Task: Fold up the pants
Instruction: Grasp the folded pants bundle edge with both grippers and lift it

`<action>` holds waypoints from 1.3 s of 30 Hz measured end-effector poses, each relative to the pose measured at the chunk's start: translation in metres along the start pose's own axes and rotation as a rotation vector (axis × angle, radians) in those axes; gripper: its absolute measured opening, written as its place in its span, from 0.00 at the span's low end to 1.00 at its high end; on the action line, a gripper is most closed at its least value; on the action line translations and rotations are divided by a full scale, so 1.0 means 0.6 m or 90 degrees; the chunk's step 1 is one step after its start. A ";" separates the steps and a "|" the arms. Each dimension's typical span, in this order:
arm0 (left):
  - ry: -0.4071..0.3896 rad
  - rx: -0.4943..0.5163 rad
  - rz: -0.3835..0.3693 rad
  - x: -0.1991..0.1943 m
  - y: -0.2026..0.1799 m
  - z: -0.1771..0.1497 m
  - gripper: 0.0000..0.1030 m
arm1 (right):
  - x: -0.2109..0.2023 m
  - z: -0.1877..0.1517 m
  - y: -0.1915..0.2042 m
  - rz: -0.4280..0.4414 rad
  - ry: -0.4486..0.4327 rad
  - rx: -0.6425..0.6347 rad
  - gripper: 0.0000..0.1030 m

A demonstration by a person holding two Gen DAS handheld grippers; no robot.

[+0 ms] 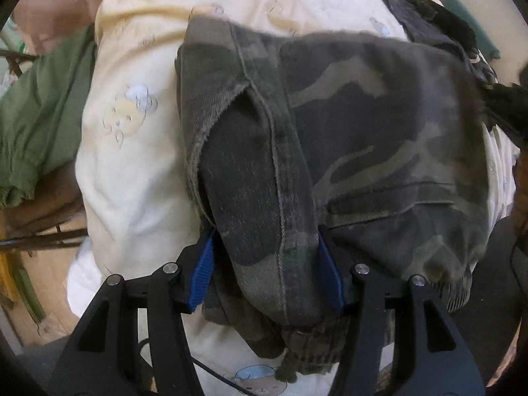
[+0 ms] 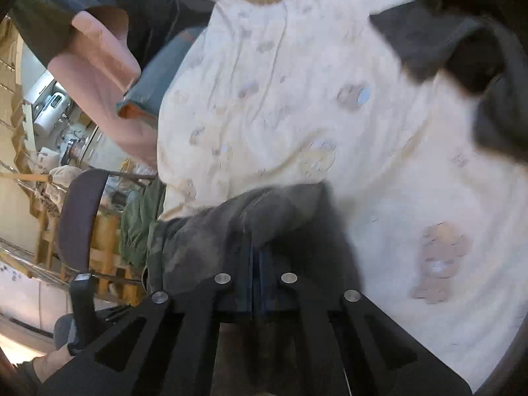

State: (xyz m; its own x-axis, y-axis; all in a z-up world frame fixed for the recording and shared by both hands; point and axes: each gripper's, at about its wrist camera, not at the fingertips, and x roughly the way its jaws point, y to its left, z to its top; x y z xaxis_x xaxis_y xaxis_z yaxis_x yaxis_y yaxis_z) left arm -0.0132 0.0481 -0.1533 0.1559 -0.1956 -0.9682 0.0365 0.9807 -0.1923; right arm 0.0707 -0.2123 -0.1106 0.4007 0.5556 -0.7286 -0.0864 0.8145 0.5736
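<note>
Camouflage pants (image 1: 363, 115) lie bunched on a cream bedcover with bear prints (image 1: 138, 165). In the left wrist view my left gripper (image 1: 267, 274) points steeply down, and a thick folded band of the pants fills the gap between its blue pads (image 1: 203, 274), which press on it from both sides. In the right wrist view the pants (image 2: 231, 227) are blurred and heaped over the tips of my right gripper (image 2: 254, 254). Its fingers stand together, with a thin edge of the cloth pinched between them.
A green garment (image 1: 39, 115) hangs off the bedcover's left side. A dark grey garment (image 2: 462, 43) lies at the far right of the bedcover (image 2: 330, 99). A person's bare hand and dark sleeve (image 2: 95, 66) are at the upper left. A chair (image 2: 79, 217) stands beside the bed.
</note>
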 end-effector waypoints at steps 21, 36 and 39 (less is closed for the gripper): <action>-0.012 0.025 0.022 -0.012 -0.021 0.001 0.57 | 0.074 -0.163 0.116 -0.049 0.276 -0.146 0.26; -0.092 -0.094 -0.087 -0.082 0.043 0.001 0.93 | -0.061 -0.168 0.030 0.011 0.144 -0.095 0.79; -0.096 -0.167 -0.117 -0.067 0.070 0.013 0.98 | -0.088 -0.127 -0.043 0.028 0.078 0.024 0.84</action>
State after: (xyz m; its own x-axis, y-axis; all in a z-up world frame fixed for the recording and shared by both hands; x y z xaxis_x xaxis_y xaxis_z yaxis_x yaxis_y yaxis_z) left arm -0.0102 0.0973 -0.1212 0.3152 -0.3481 -0.8829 -0.1742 0.8932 -0.4144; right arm -0.0177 -0.2503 -0.1154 0.2830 0.6089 -0.7410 -0.0667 0.7832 0.6182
